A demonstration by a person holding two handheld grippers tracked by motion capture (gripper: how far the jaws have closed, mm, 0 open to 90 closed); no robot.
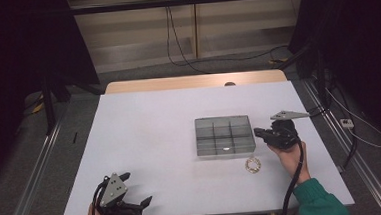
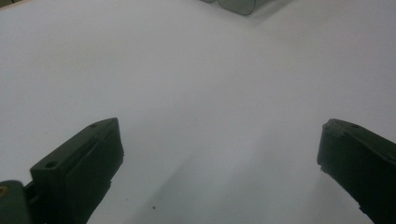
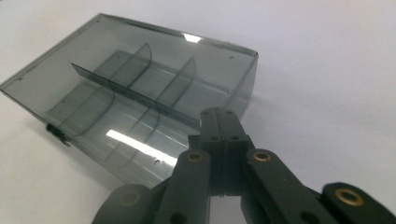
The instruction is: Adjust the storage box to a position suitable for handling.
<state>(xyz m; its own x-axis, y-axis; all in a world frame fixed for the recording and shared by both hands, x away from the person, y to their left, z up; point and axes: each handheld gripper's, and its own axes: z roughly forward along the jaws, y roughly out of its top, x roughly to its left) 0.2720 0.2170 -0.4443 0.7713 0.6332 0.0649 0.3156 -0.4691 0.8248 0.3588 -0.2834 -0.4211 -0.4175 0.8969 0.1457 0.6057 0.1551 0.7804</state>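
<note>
The right gripper (image 3: 219, 116) has its jaws pressed together, empty, at the edge of the compartment box (image 3: 135, 98)

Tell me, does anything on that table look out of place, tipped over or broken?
Nothing looks damaged or spilled. The smoky clear divided box sits flat and square on the white table, its compartments apparently empty. One small coiled ring-like thing lies loose on the table beside the box, near the right gripper.
</note>
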